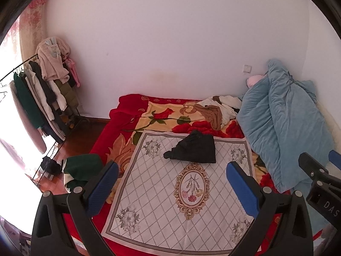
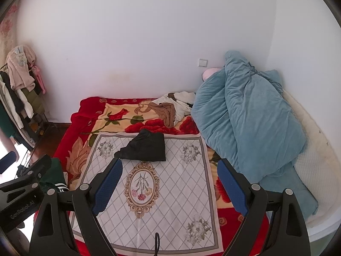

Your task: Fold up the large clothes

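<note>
A black garment (image 1: 194, 148) lies crumpled at the far end of a white patterned cloth (image 1: 170, 202) spread on the bed; it also shows in the right wrist view (image 2: 145, 148) on the same cloth (image 2: 153, 202). My left gripper (image 1: 172, 170) is open and empty, held above the near part of the cloth. My right gripper (image 2: 169, 166) is open and empty, also above the cloth, just short of the black garment. A pile of brown and white clothes (image 1: 215, 109) lies at the bed's far side.
A red rose blanket (image 1: 127, 115) covers the bed. A blue quilt (image 2: 245, 123) is heaped at the right. A clothes rack (image 1: 42, 89) stands at the left wall. A green garment (image 1: 82, 168) hangs at the bed's left edge.
</note>
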Motion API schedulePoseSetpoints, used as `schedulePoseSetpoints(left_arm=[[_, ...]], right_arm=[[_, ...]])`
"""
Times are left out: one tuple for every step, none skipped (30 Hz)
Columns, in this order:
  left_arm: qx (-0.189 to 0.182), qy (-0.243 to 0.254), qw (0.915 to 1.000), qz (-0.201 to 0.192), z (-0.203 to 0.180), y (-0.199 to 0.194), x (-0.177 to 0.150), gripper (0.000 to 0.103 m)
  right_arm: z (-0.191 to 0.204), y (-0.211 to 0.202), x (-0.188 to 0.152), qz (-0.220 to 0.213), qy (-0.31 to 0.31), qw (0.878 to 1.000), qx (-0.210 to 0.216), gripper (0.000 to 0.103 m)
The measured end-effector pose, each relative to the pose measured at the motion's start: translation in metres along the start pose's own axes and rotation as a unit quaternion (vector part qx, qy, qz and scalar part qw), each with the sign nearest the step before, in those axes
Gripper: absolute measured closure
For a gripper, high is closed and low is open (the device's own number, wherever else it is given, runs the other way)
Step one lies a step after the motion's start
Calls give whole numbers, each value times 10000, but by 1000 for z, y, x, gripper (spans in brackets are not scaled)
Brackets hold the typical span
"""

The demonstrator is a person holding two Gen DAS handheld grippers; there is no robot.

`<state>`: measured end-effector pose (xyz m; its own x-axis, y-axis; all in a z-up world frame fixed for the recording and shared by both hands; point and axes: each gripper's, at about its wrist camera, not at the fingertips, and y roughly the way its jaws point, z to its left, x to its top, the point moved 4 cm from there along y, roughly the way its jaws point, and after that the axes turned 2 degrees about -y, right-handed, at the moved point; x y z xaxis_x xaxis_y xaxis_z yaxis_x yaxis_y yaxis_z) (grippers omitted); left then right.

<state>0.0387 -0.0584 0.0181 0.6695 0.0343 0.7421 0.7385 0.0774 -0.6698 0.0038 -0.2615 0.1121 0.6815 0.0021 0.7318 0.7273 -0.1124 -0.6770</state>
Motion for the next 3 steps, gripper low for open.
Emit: schedulePoseSetpoints(left_arm=[[-8, -3, 10000, 8, 0, 0, 0, 0], [0, -1, 10000, 8, 0, 0, -1, 0], [21, 6, 10000, 3, 0, -1, -1, 0]], right_arm=[[1, -1, -1, -2, -10, 10000, -3, 11], [1, -1, -2, -3, -18, 10000, -7, 11], [1, -2, -3, 3, -11, 10000, -7, 11]])
